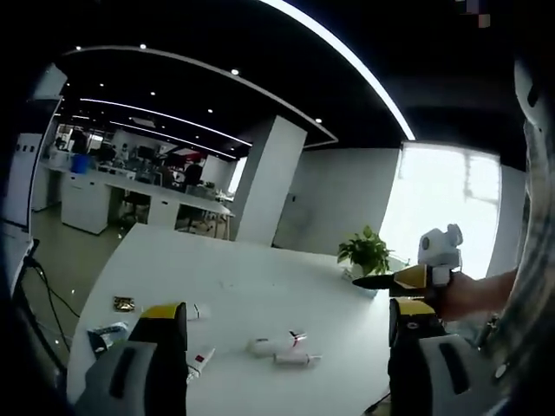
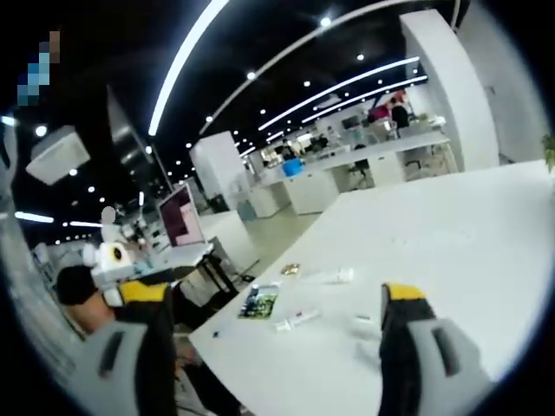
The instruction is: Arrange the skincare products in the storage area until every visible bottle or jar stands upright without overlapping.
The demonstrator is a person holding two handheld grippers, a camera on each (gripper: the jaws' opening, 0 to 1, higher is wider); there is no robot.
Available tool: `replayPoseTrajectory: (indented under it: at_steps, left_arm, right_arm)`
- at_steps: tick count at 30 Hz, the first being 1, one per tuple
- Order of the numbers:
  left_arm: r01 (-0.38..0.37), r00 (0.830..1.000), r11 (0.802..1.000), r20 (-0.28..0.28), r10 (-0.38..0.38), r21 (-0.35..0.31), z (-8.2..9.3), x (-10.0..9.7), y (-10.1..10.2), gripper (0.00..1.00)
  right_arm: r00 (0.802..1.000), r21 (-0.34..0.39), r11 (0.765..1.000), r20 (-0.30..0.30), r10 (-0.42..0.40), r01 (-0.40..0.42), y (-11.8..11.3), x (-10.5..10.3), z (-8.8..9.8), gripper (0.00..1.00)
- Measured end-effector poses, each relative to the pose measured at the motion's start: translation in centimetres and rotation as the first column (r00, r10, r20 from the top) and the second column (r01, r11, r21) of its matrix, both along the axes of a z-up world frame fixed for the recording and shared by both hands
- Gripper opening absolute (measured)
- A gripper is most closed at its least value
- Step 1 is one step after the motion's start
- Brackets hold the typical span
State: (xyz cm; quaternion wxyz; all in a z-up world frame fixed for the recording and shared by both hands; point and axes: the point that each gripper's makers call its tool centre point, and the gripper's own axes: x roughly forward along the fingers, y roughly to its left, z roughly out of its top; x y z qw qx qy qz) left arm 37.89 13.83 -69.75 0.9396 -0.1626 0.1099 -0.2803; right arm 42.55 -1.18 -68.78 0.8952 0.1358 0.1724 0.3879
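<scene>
Several small skincare products are lying flat on a large white surface (image 1: pixel 260 277), none of them standing upright yet. In the left gripper view, two white tubes (image 1: pixel 279 349) are resting side by side toward the near edge, long axes running roughly along that edge, one showing a small red cap pointing toward the far side. Another white tube with a red mark (image 1: pixel 201 357) is lying just beside the left gripper's jaw, angled toward the near edge. A further pale tube (image 1: pixel 198 311) is lying a little farther in. Closer to the left edge, a flat sachet (image 1: pixel 111 332) and a small gold-coloured packet (image 1: pixel 124 303) are lying flat.

In the right gripper view, a slim white tube (image 2: pixel 297 320) is lying near the surface's corner beside a flat green-printed sachet (image 2: pixel 259 300), with another pale tube (image 2: pixel 338 276) farther in.

The left gripper (image 1: pixel 286 316) is hovering above the near edge with jaws spread wide, holding nothing. The right gripper (image 2: pixel 276 299) is likewise wide open and empty; it is also appearing at the right of the left gripper view (image 1: pixel 408 279), held by a hand (image 1: pixel 473 295), near a potted plant (image 1: pixel 366 252).

Judging the risks: the tubes are round and slim, so a pinch across the barrel could roll or squirt them toward the edge. Standing them on narrow caps is looking unstable, and neighbours lying close together could be knocked.
</scene>
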Motion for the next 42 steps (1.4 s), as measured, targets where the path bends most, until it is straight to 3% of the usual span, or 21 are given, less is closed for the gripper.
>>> replayPoseTrajectory:
  at_steps: [5, 9, 11, 13, 17, 28, 39, 42]
  left_arm:
    - [-0.026, 0.999, 0.999, -0.038, 0.028, 0.036, -0.4, 1.0, 0.4, 1.00]
    - [-0.042, 0.999, 0.998, -0.032, 0.043, 0.038, 0.2, 1.7, 0.3, 1.00]
    - [-0.042, 0.999, 0.997, -0.032, 0.044, 0.069, 0.1, 2.0, 0.2, 1.00]
    - [-0.050, 0.998, 0.994, -0.036, 0.054, 0.093, -0.1, 2.3, 0.4, 1.00]
    - [-0.063, 0.997, 0.992, -0.043, 0.069, 0.112, -0.2, 2.8, 0.9, 1.00]
    - [-0.117, 0.989, 0.986, -0.072, 0.126, 0.115, -1.5, 3.4, 1.9, 1.00]
    - [-0.153, 0.980, 0.981, -0.111, 0.167, 0.121, -3.2, 3.9, 2.8, 1.00]
    - [-0.161, 0.975, 0.980, -0.133, 0.176, 0.116, -3.9, 3.4, 2.8, 1.00]
  right_arm:
    - [0.999, -0.005, 1.000, 0.015, 0.031, -0.031, 0.5, 1.3, -0.3, 0.97]
    - [0.999, 0.015, 0.999, 0.025, 0.041, -0.041, 0.5, 2.5, -1.0, 0.97]
    - [0.999, 0.020, 0.999, 0.019, 0.039, -0.040, 0.7, 3.1, -1.7, 0.97]
    - [0.999, 0.010, 0.999, -0.002, 0.042, -0.042, 0.9, 3.7, -2.4, 0.95]
    - [0.996, -0.030, 0.996, 0.033, 0.081, -0.080, 1.7, 4.1, -2.6, 0.95]
    - [0.993, -0.095, 0.989, 0.024, 0.115, -0.112, 1.3, 6.3, -5.2, 0.90]
    - [0.976, -0.190, 0.961, 0.045, 0.211, -0.199, 3.9, 9.7, -6.5, 0.89]
    - [0.962, -0.241, 0.938, 0.046, 0.268, -0.250, 4.7, 10.6, -6.8, 0.87]
